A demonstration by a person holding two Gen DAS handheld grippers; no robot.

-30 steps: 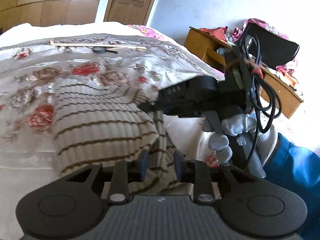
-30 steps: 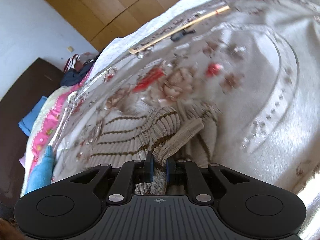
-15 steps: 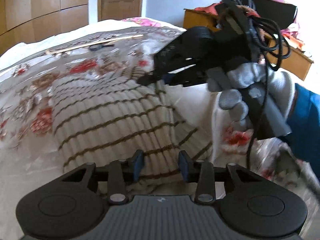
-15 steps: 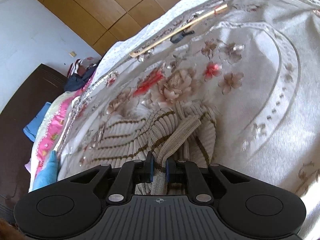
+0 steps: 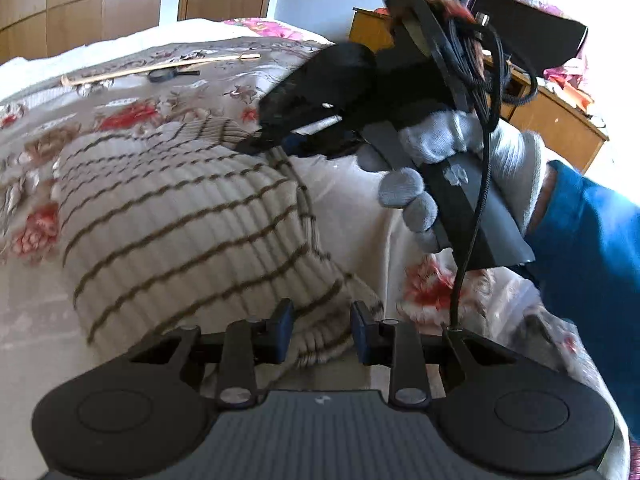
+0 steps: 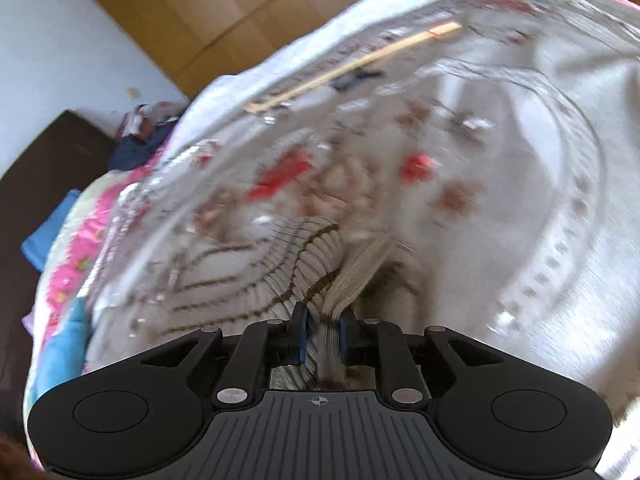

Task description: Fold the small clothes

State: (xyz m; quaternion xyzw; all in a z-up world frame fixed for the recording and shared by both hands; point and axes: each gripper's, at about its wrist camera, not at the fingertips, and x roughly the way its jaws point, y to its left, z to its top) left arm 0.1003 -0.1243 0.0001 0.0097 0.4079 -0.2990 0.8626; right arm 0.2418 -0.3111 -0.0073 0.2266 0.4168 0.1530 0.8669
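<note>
A cream knit sweater with brown stripes [image 5: 180, 224] lies bunched on the floral bedspread [image 5: 120, 116]. My left gripper [image 5: 322, 330] is at its near hem, which fills the gap between the closing jaws. In the left wrist view my right gripper [image 5: 260, 142], held by a grey-gloved hand [image 5: 440, 152], reaches the sweater's far end. In the blurred right wrist view my right gripper [image 6: 322, 326] has its jaws opening, and a ribbed sleeve strip [image 6: 352, 276] still runs between them, with a gap beside it.
A long wooden stick [image 5: 160, 68] and a small black object [image 5: 168, 75] lie at the far side of the bed. A wooden desk [image 5: 560, 116] with a black bag [image 5: 528, 36] stands on the right. A blue sleeve [image 5: 588, 248] is close by.
The right jaws have widened around the sleeve they were clamping. The left gripper has dropped closer over the sweater's hem, and the right gripper now sits higher in its view.
</note>
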